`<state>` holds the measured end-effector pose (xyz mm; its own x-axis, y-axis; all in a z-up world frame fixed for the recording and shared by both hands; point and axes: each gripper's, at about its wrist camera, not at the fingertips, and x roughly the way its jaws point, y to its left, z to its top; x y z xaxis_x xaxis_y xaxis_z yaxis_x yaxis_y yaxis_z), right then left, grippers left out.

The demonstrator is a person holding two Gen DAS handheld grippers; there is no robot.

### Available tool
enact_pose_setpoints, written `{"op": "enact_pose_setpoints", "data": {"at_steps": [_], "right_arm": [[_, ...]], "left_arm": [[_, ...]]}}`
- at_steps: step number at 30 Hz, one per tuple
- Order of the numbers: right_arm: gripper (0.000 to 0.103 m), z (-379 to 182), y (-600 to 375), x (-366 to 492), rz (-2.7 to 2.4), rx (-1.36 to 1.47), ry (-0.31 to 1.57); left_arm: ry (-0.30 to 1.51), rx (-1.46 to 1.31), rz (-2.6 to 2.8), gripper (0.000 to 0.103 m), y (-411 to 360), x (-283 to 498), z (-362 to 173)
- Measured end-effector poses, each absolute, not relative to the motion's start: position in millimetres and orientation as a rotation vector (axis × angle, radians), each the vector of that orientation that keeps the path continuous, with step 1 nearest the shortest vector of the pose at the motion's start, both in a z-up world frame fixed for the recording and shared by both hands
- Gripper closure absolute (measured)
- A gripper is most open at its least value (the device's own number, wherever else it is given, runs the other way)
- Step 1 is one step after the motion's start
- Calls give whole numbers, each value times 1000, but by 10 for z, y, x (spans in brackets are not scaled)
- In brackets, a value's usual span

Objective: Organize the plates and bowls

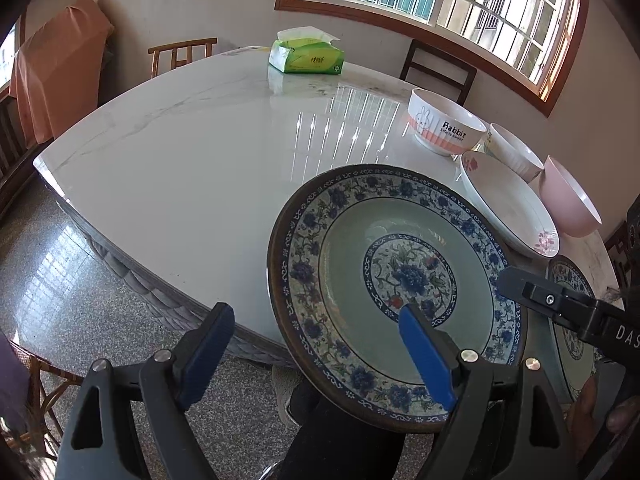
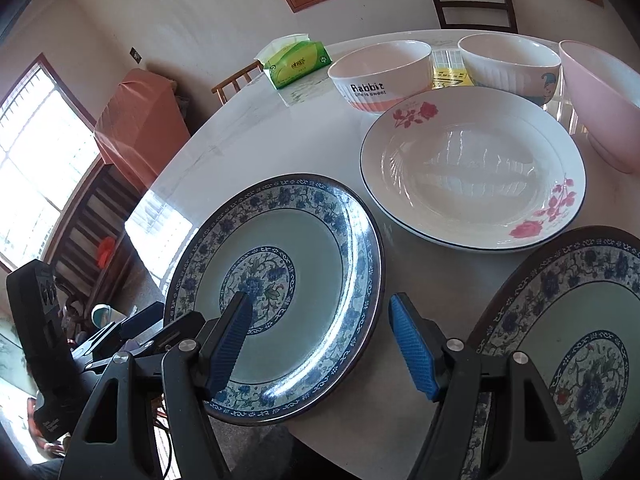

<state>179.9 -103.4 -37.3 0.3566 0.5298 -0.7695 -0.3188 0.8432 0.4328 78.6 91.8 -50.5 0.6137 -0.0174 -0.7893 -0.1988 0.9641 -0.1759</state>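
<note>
A blue-flowered plate (image 1: 400,280) (image 2: 280,280) lies at the table's near edge, and its near rim overhangs. My left gripper (image 1: 316,350) is open. It straddles the plate's left rim, one blue pad (image 1: 424,356) over the plate and the other off the table's side. My right gripper (image 2: 324,344) is open too and straddles the right rim, with one pad (image 2: 236,340) above the plate. No pad presses the plate. A second blue-flowered plate (image 2: 580,340) (image 1: 568,320) lies to the right. Behind it sits a white plate with pink roses (image 2: 472,176) (image 1: 508,208).
A Rabbit bowl (image 2: 380,76) (image 1: 444,124), a white ribbed bowl (image 2: 508,64) and a pink bowl (image 2: 604,108) stand along the far right of the marble table (image 1: 180,152). At the back lies a green tissue pack (image 1: 306,56). Wooden chairs (image 1: 180,54) ring the table.
</note>
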Motion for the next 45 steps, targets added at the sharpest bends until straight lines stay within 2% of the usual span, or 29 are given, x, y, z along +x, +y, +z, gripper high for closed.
{"op": "enact_pose_setpoints", "data": {"at_steps": [5, 7, 8, 11, 12, 18, 33, 44, 45], "right_arm": [[47, -452, -1005, 1819, 537, 210, 1112], [51, -469, -995, 1823, 530, 200, 1115], [51, -472, -979, 1826, 528, 191, 1115], [54, -474, -965, 1819, 520, 176, 1113], [57, -475, -960, 1821, 516, 169, 1112], [79, -492, -969, 1871, 475, 135, 1097], [80, -482, -710, 1945, 488, 126, 1064], [80, -498, -475, 2012, 502, 110, 1054], [78, -498, -479, 2005, 504, 117, 1057]], "left_arm": [[910, -259, 104, 20, 918, 802, -530], [925, -264, 107, 30, 930, 819, -558], [927, -259, 111, 31, 925, 827, -568], [921, -224, 117, 48, 895, 827, -566], [918, -222, 112, 56, 892, 826, -565], [906, -257, 129, 66, 986, 814, -559], [885, -295, 201, 70, 1286, 982, -485], [877, -366, 233, 70, 1542, 1052, -567], [880, -362, 232, 68, 1532, 1054, -567]]}}
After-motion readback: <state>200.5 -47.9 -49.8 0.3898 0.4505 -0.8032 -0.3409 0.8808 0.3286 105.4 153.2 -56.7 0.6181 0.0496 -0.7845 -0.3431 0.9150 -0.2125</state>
